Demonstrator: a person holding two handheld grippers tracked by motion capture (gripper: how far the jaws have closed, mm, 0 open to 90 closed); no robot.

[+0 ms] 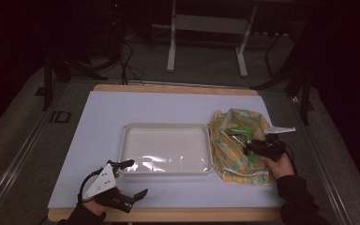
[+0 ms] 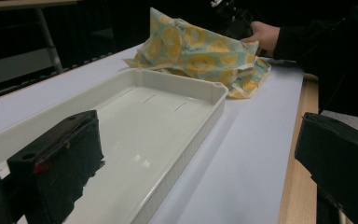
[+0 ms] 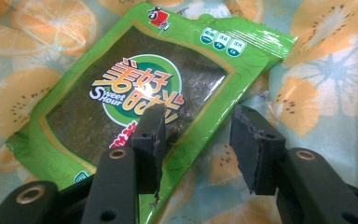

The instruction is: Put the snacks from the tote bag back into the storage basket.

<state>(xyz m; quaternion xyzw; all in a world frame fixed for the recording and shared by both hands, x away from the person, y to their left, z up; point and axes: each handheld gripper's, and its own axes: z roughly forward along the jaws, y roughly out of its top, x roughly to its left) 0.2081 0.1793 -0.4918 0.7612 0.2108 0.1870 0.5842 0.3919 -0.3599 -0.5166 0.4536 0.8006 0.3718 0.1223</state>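
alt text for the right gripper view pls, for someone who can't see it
A green snack packet printed "Sweet Hour" lies on fabric with an orange and kiwi slice pattern. The right gripper hangs over the packet's lower edge, its two black jaws apart.

White tray [image 1: 165, 149] lies bare; fruit-print bag [image 1: 236, 145] crowds its right end.
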